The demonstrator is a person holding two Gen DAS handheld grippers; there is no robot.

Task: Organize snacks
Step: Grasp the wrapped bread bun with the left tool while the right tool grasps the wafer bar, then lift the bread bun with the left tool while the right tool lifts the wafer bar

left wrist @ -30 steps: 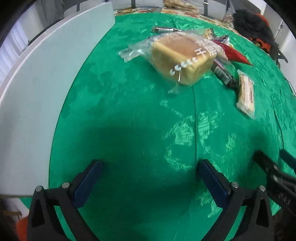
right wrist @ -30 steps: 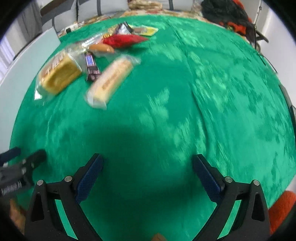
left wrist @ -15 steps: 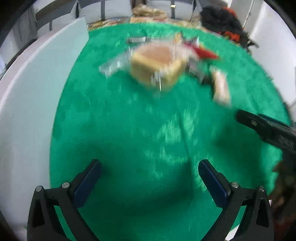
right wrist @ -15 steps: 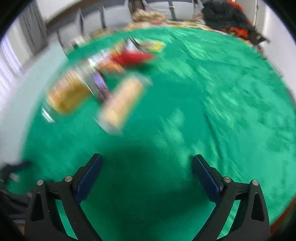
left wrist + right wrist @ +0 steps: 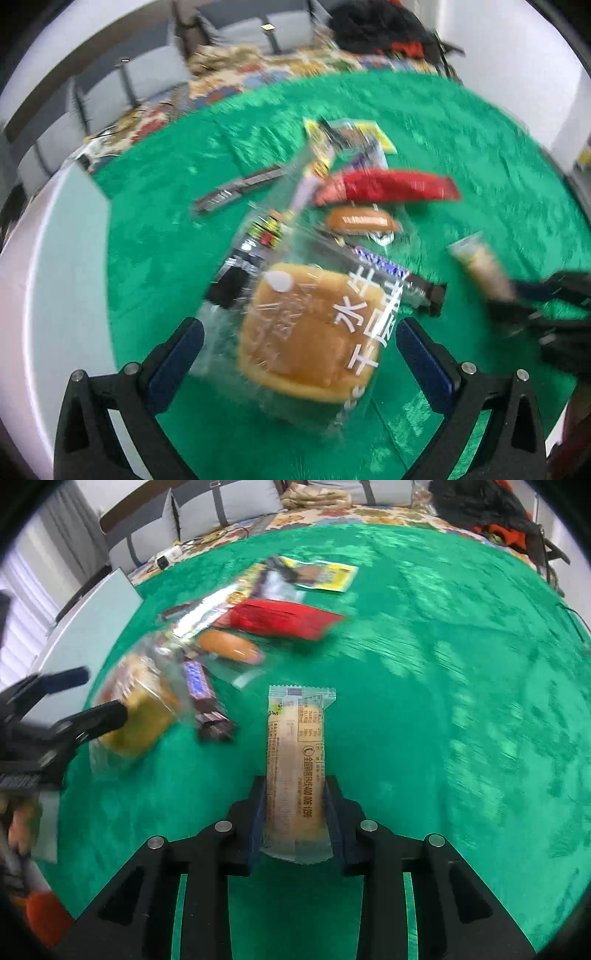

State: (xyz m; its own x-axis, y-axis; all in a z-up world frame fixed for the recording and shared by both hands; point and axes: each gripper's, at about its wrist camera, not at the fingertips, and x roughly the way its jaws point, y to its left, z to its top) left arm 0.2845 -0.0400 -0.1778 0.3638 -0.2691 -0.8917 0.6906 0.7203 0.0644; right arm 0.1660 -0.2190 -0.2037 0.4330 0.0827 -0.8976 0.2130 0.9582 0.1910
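My right gripper (image 5: 295, 794) is shut on a long beige wafer packet (image 5: 295, 760), which points away along the green cloth. My left gripper (image 5: 295, 336) is open, its fingers on either side of a bagged golden bread (image 5: 310, 328); the bread also shows in the right wrist view (image 5: 136, 709). Behind it lie a dark chocolate bar (image 5: 399, 280), a small sausage bun (image 5: 360, 220), a red packet (image 5: 388, 186) and a yellow packet (image 5: 321, 574).
A green cloth (image 5: 461, 664) covers the round table. A white board (image 5: 48, 280) lies along the left edge. A thin dark bar (image 5: 240, 189) lies at the back left. Chairs and a patterned cloth stand beyond the table.
Both grippers moved forward to the snack pile. The right gripper shut on the wafer packet. The left gripper now straddles the bread.
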